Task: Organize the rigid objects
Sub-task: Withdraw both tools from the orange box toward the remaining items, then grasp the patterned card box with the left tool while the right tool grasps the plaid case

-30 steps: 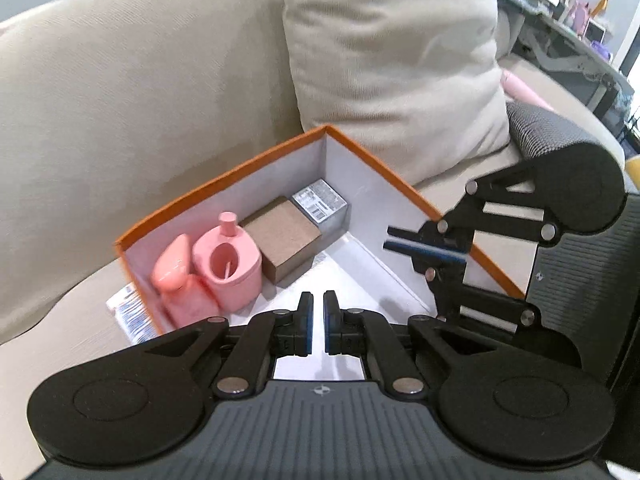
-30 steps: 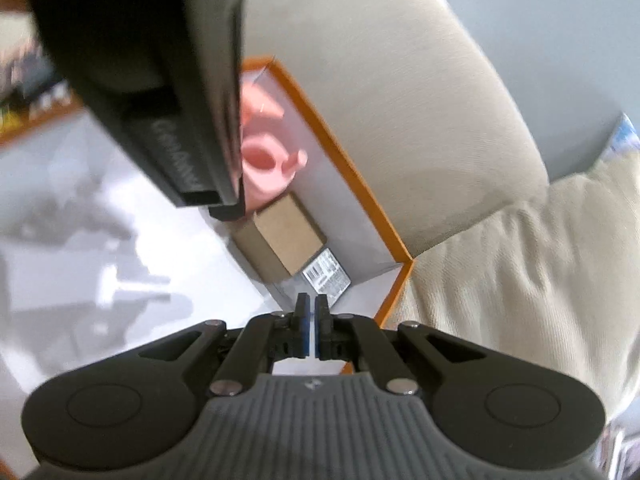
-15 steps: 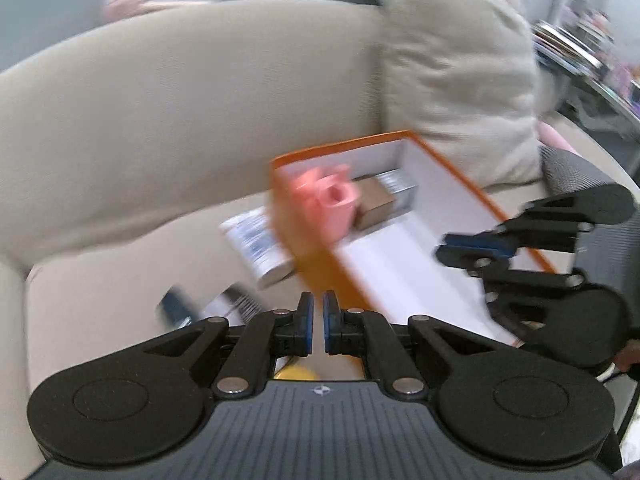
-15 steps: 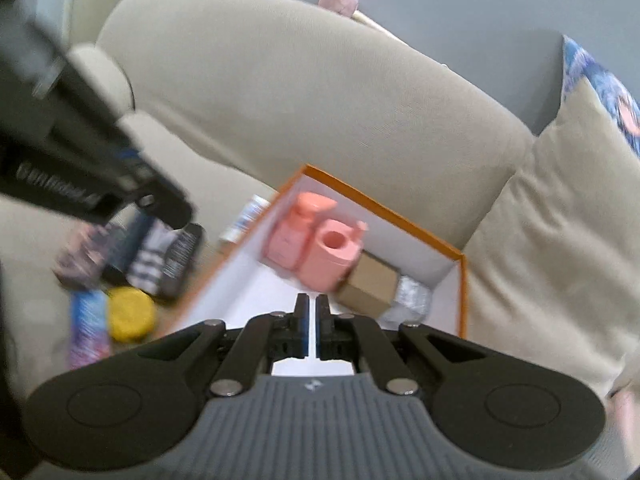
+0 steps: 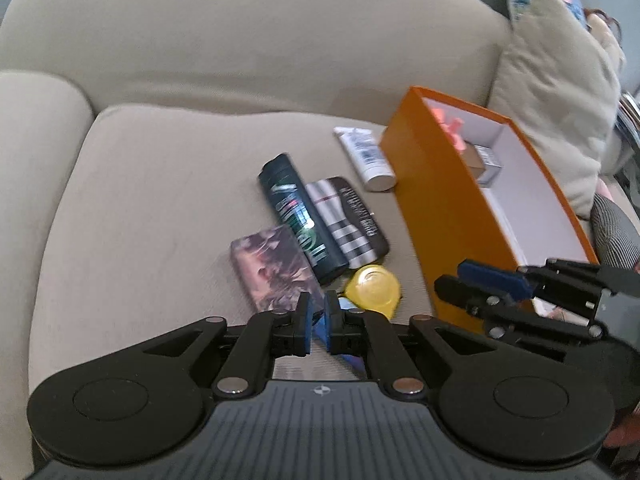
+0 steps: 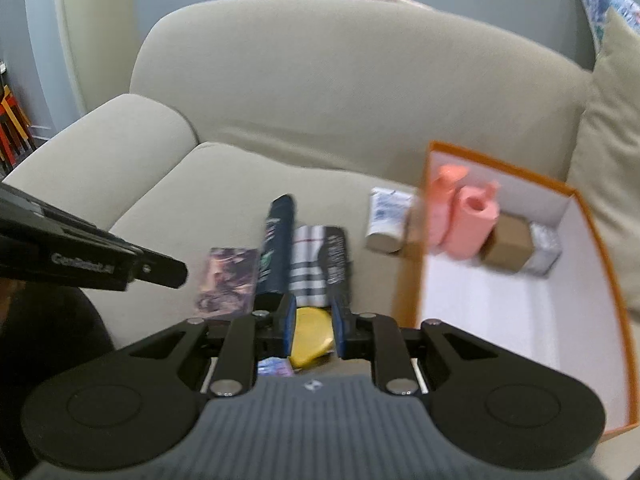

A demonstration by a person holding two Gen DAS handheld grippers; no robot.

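Observation:
An orange box [image 5: 440, 220] with a white inside stands on the sofa seat; two pink bottles [image 6: 472, 224], a brown box [image 6: 508, 246] and a silver box [image 6: 544, 252] sit at its far end. Left of it lie a white tube [image 5: 366, 156], a dark bottle [image 5: 300, 216], a striped case [image 5: 348, 220], a purple patterned box [image 5: 272, 268] and a yellow round piece [image 5: 374, 288]. My left gripper [image 5: 316, 312] hovers over these, jaws opening by a narrow gap, holding nothing. My right gripper [image 6: 313, 320] is opening above the yellow piece [image 6: 310, 336], not touching it.
A blue packet [image 5: 354, 360] lies partly hidden under the left gripper. The sofa armrest [image 6: 112, 140] rises at the left and the backrest [image 5: 240, 40] behind. A beige cushion [image 5: 560, 92] leans behind the box. Bare seat fabric lies left of the loose items.
Both grippers swung left from over the orange box to the loose items on the seat. Their jaws, shut before, now stand slightly apart, the right wider.

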